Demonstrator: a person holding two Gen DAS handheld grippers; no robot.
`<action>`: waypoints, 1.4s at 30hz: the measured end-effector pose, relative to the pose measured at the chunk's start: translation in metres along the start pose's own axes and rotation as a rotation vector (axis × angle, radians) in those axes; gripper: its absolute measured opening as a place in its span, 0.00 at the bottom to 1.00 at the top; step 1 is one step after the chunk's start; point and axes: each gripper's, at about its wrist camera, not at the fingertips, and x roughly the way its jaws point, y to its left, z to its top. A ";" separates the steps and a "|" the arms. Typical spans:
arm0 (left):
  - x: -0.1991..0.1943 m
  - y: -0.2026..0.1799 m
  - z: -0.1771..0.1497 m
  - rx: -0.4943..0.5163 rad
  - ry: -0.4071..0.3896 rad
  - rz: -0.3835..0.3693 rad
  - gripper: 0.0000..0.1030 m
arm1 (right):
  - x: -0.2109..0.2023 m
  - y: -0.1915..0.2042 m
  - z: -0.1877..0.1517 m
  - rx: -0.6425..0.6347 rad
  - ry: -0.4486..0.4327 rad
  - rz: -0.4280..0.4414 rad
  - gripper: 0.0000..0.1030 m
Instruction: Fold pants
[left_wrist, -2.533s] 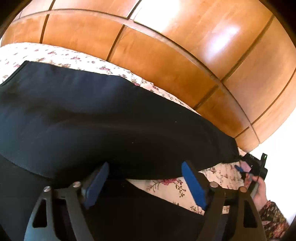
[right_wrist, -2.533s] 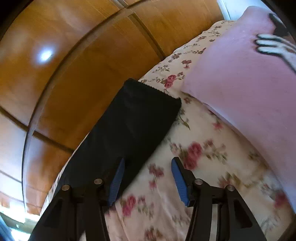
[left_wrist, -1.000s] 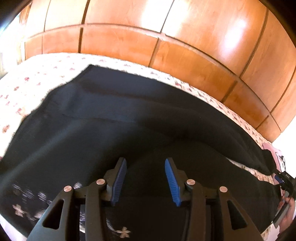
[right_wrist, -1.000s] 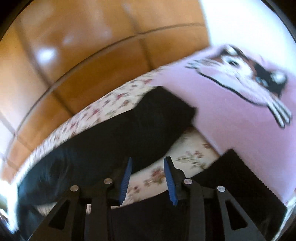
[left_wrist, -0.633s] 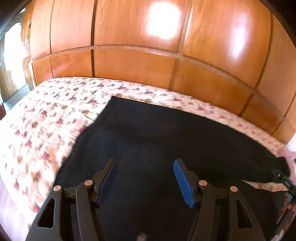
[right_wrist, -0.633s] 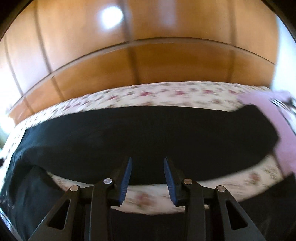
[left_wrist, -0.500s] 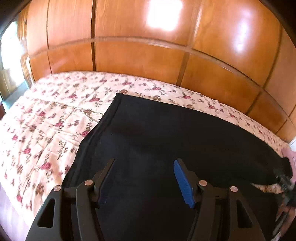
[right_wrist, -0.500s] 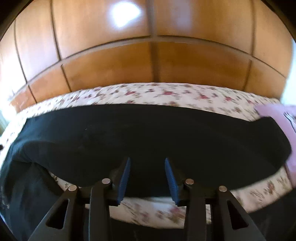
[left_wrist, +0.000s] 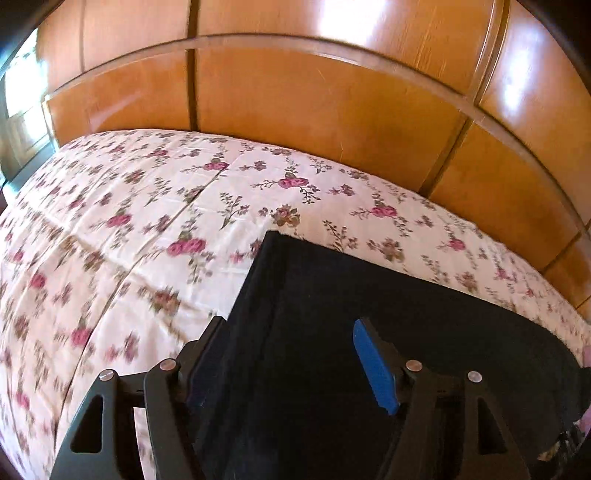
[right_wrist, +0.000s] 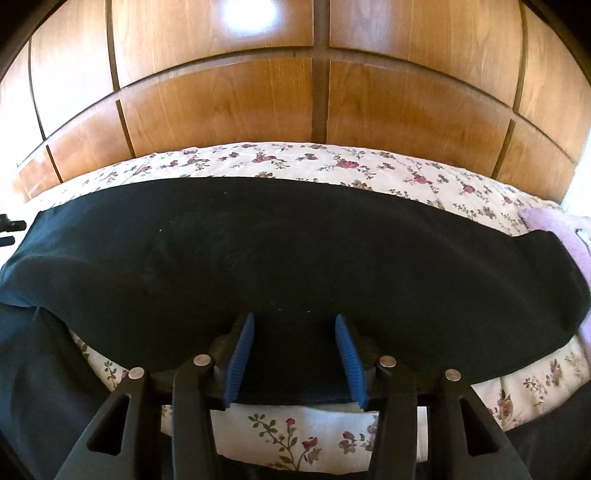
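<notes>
Plain black fabric pants (right_wrist: 295, 251) are showing no print or stripe in either wrist view; the cream cotton bedsheet (left_wrist: 129, 229) is carrying a scattered pattern of pink roses with green-brown sprigs; the glossy orange-brown wooden wall panels (right_wrist: 229, 103) are displaying fine grain, dark seams and white glare patches; a pale pink pillow (right_wrist: 546, 221) is showing at the right edge; the gripper frames are reading matte black, with blue pads (left_wrist: 373, 365).
</notes>
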 end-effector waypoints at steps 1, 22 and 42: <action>0.007 0.000 0.003 0.019 0.002 0.019 0.69 | 0.001 0.000 0.001 0.000 0.000 -0.001 0.46; 0.001 -0.010 0.010 0.134 -0.129 -0.011 0.13 | 0.003 -0.004 -0.001 0.022 -0.013 0.012 0.48; -0.185 0.022 -0.056 0.017 -0.427 -0.313 0.13 | -0.021 -0.013 0.006 0.099 -0.002 0.029 0.53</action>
